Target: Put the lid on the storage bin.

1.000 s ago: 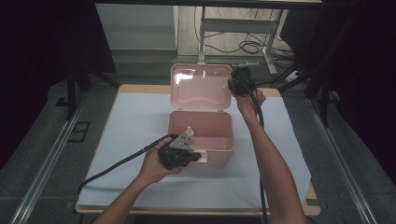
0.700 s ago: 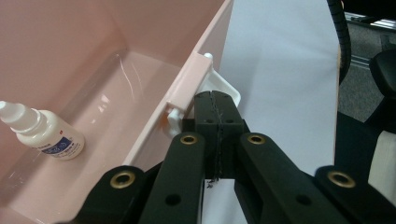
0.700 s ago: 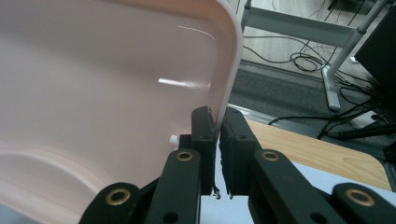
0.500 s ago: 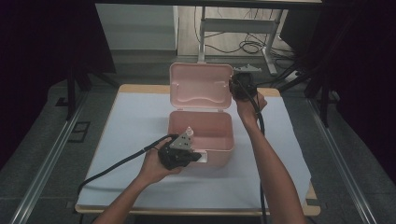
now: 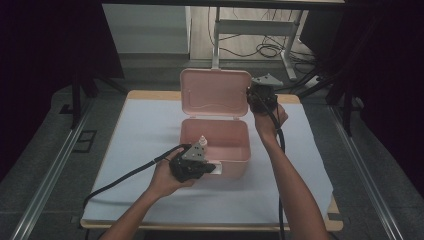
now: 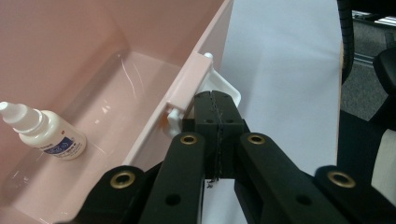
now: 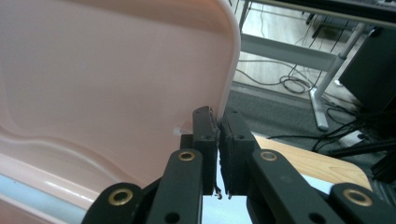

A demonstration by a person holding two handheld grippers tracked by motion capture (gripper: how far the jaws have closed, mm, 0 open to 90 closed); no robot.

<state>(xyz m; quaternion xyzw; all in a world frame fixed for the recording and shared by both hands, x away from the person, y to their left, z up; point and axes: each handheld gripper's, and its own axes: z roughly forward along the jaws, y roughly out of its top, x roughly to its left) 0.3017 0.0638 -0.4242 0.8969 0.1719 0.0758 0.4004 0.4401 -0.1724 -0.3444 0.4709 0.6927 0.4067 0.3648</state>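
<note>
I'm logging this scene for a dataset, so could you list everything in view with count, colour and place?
Storage box: one, pink, middle of the table, open.
Lid: one, pink, hinged at the box's far side, standing upright.
Latch: one, white, on the box's front wall.
Dropper bottle: one, white with a blue label, lying on the box's floor.
Table cover: one, white, spread over the table.
Table: one, light wood, its edge showing round the cover.
Desk frame: one, pale grey, beyond the table, with black cables on the floor.
Left gripper: one, black, shut, at the front latch.
Right gripper: one, black, jaws clamped on the lid's right edge.
Forearms: two, coming in from the bottom of the high view.
</note>
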